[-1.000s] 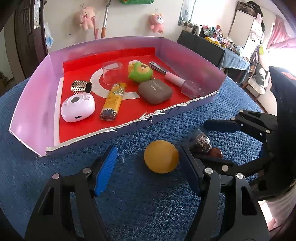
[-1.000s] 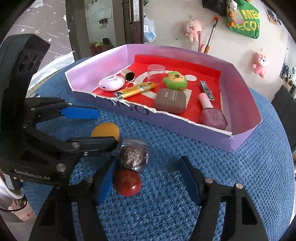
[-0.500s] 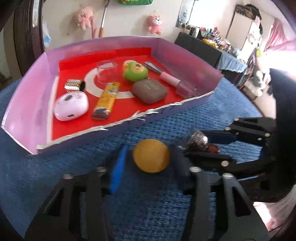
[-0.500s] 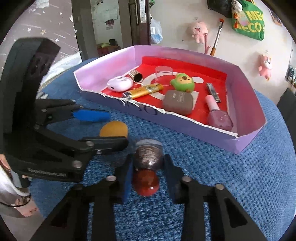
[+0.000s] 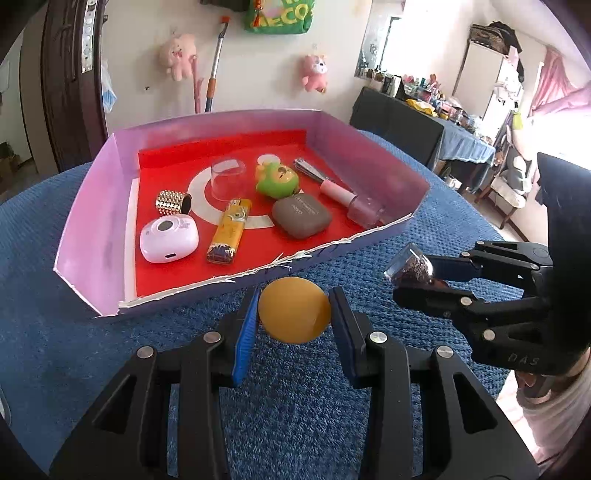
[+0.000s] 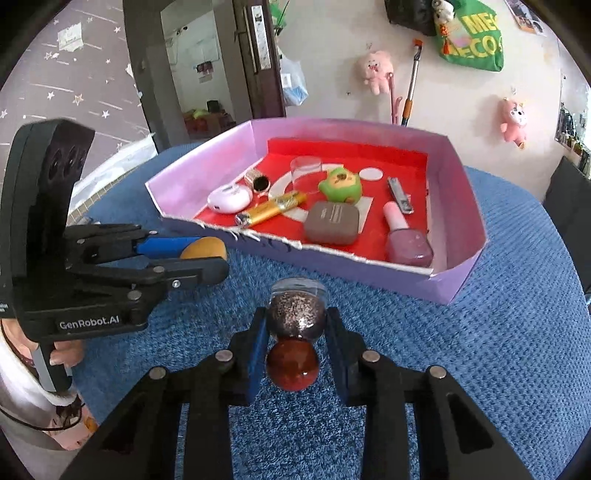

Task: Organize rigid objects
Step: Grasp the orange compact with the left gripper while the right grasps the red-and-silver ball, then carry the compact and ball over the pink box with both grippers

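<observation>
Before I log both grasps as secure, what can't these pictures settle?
- Left wrist: the yellow ball's contact with the fingers; its own curve hides it.
- Right wrist: the glitter bottle's underside, so lift off the blue cloth is unclear.
- Brown case: lettering too small.

**Room Condition: Domestic Interior, Daylit**

The table carries a blue textured cloth. The rear wall is off-white; on it hang two pink plush toys, a green bag with yellow lettering, and a long-handled brush. A dark wooden door stands to the left, beside a grey wall with star decals. To the right, a side table under dark cloth is crowded with small items. A white cabinet stands behind it. Strong daylight enters past pink curtains at far right.
</observation>
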A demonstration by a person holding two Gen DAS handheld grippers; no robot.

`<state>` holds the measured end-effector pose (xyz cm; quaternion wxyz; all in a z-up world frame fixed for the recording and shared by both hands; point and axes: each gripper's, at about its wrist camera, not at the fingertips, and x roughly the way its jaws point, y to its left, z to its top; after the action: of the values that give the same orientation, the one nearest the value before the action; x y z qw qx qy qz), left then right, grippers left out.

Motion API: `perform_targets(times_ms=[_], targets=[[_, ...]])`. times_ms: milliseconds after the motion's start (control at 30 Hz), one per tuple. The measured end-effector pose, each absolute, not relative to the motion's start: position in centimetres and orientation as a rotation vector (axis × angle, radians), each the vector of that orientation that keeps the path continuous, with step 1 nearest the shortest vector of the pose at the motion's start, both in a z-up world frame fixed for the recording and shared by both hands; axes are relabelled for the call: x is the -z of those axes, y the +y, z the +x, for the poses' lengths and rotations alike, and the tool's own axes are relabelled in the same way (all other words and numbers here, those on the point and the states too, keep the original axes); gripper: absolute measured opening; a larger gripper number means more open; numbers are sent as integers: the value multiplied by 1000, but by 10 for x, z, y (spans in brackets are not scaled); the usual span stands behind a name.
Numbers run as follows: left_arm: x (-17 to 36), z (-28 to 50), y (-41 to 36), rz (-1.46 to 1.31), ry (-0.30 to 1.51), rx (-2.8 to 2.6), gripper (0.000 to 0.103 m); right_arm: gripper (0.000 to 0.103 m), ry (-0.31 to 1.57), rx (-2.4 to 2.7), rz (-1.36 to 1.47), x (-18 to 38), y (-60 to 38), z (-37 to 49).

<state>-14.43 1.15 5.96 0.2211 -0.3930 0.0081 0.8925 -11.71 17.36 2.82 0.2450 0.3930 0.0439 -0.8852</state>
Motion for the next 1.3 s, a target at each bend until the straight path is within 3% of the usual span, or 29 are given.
perform_targets(times_ms=[967,1300], targets=[[-70,-134,5,-1063,3,-2464,36,33,122,2451,1059,-34,172,-102],[-124,-211,-6,-1043,24,-2472,36,33,94,2452,978,-81,175,-140]])
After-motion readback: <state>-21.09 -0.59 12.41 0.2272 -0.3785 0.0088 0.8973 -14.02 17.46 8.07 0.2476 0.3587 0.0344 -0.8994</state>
